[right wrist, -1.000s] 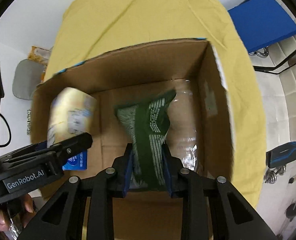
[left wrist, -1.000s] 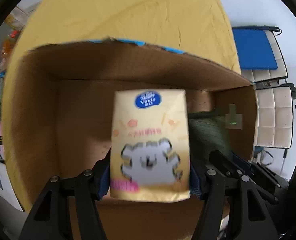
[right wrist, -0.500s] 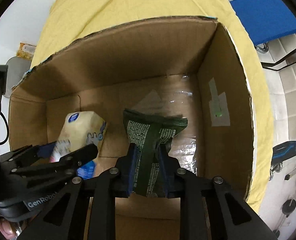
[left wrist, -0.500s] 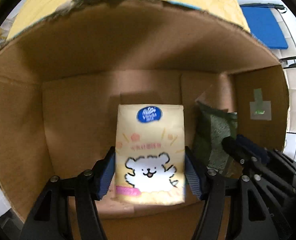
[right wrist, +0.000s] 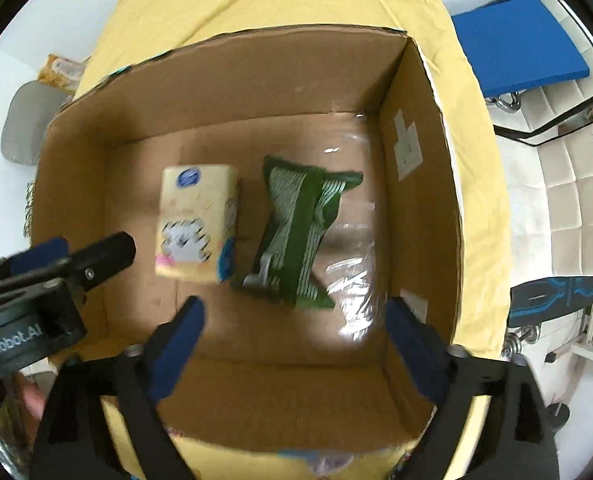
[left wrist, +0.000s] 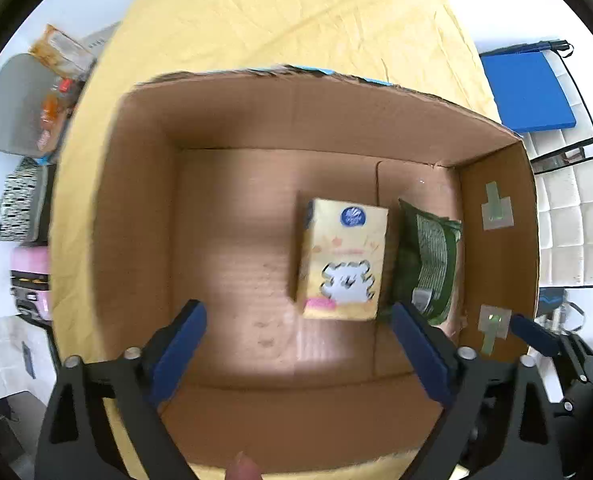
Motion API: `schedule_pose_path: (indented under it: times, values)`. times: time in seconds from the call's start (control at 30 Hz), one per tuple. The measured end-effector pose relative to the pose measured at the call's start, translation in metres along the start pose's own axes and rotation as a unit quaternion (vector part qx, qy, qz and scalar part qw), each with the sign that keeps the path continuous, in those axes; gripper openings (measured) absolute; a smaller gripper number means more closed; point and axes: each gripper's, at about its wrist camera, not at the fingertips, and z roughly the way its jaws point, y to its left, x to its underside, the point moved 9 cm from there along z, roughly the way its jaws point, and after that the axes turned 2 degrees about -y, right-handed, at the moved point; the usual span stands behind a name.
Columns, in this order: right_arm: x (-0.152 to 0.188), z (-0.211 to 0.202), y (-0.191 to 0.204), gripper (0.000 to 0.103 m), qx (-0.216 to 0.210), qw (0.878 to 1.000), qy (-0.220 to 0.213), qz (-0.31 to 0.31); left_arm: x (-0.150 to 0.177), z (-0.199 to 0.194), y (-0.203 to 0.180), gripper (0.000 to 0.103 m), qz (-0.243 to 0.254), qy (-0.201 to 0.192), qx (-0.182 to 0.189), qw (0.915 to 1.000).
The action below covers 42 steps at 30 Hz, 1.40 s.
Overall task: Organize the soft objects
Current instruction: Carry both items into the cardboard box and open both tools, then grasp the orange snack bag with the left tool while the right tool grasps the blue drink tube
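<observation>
A yellow tissue pack with a blue oval logo, its lettering too blurred to read, and a white cartoon animal is seen lying flat on the floor of an open cardboard box, ahead of the left gripper and nearer its right finger. A green snack bag with white print is laid just beside it, between the pack and the box's right wall. In the right wrist view the bag lies ahead between the widely spread fingers of the right gripper, nothing held. "GenRobot.AI" is read on the left gripper's body only there. The left fingers are likewise spread wide and empty. The box rests on a yellow-clothed surface.
</observation>
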Motion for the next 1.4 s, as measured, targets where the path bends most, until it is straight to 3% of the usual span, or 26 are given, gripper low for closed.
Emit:
schedule_pose_path:
  times: [0.33, 0.77, 0.83, 1.03, 1.2, 1.4]
  values:
    - [0.038, -0.064, 0.011, 0.103, 0.000, 0.998, -0.055, -0.013, 0.038, -0.075, 0.038, 0.102, -0.002, -0.061, -0.015, 0.9980]
    - [0.082, -0.157, 0.022, 0.103, -0.015, 0.988, -0.150, -0.042, 0.082, -0.165, 0.041, 0.102, -0.018, -0.133, -0.027, 0.9905]
    - [0.094, -0.162, 0.018, 0.103, -0.028, 0.988, -0.149, -0.042, 0.095, -0.172, 0.045, 0.102, -0.023, -0.139, -0.030, 0.9896]
    - [0.156, -0.120, -0.013, 0.103, -0.017, 0.997, -0.078, -0.018, 0.160, -0.150, 0.061, 0.102, -0.037, -0.103, -0.052, 0.9927]
    - [0.215, -0.071, -0.049, 0.103, -0.003, 1.000, -0.022, 0.008, 0.233, -0.090, 0.079, 0.102, -0.059, -0.018, -0.068, 0.9957]
    - [0.266, -0.026, -0.102, 0.103, 0.034, 0.997, 0.017, 0.060, 0.295, -0.022, 0.086, 0.102, -0.096, 0.054, -0.087, 0.9901]
